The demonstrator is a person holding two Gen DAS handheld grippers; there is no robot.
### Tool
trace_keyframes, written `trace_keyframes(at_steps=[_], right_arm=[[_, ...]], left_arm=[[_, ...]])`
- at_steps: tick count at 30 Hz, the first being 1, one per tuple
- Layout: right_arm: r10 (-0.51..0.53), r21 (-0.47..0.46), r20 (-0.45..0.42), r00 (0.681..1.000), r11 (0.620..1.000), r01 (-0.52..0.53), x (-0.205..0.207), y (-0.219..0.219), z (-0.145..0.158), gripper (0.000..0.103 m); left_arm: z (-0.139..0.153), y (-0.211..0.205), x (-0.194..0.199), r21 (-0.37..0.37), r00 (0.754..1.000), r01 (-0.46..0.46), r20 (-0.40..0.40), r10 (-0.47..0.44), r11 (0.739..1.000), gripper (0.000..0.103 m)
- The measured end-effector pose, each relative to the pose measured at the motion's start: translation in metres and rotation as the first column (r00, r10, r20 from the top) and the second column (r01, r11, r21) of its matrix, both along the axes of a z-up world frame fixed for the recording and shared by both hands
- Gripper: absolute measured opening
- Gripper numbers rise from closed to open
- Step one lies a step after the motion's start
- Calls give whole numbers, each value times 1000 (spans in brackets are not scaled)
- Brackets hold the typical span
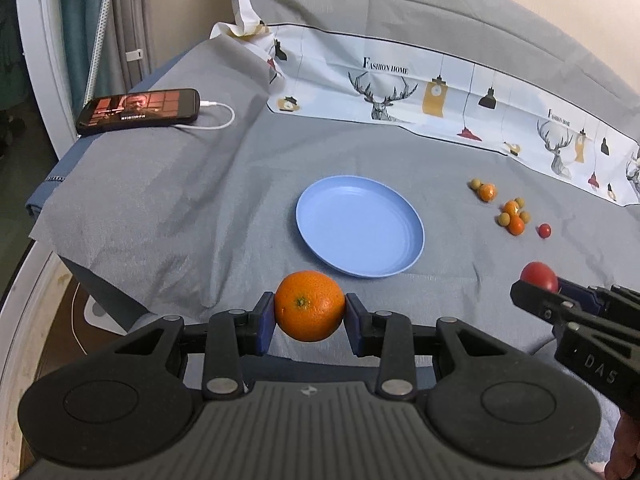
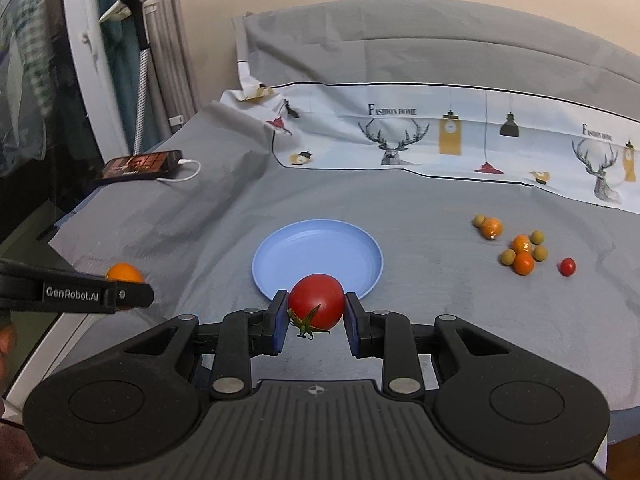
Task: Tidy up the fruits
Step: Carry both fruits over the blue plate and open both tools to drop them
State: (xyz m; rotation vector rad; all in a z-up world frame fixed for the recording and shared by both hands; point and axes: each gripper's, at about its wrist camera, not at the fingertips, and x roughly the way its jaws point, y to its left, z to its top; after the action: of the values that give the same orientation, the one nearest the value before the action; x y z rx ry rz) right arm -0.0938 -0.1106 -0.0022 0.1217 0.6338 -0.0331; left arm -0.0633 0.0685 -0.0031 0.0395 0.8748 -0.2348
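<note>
My left gripper (image 1: pixel 309 309) is shut on an orange (image 1: pixel 309 305), held above the grey cloth just in front of the light blue plate (image 1: pixel 360 226). My right gripper (image 2: pixel 316 312) is shut on a red tomato (image 2: pixel 317 301) with a green stem, held over the near rim of the same plate (image 2: pixel 316 258). In the left wrist view the tomato (image 1: pixel 539 276) and the right gripper show at the right edge. In the right wrist view the orange (image 2: pixel 124 273) peeks from behind the left gripper's finger at the left. Nothing lies in the plate.
Several small fruits (image 1: pixel 510 212) lie right of the plate: little oranges, green-yellow balls and a cherry tomato (image 1: pixel 544 231). A phone (image 1: pixel 138 111) on a white cable rests at the back left. A patterned cloth (image 1: pixel 420 92) runs along the back. The table edge drops off at the left.
</note>
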Motion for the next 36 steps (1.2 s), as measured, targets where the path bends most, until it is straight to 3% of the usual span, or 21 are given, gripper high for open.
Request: trace_keyframes(at_steps=[9, 18, 30, 35, 36], right_arm=[[15, -26, -45, 999, 1000, -16, 15, -1, -9, 30], [10, -49, -67, 998, 999, -13, 60, -18, -27, 30], [9, -23, -187, 982, 1000, -14, 164, -48, -99, 30], [42, -39, -221, 974, 998, -52, 194, -45, -123, 30], [45, -50, -221, 974, 997, -57, 199, -44, -126, 31]], left_arm=[[-5, 0, 25, -15, 999, -25, -26, 25, 1000, 40], [-23, -24, 85, 22, 998, -12, -61, 13, 1000, 40], [-105, -89, 186, 113, 984, 83, -165, -64, 990, 40], [-133, -100, 215, 154, 986, 77, -155, -53, 985, 40], [-135, -101, 219, 153, 988, 78, -146, -56, 985, 46]])
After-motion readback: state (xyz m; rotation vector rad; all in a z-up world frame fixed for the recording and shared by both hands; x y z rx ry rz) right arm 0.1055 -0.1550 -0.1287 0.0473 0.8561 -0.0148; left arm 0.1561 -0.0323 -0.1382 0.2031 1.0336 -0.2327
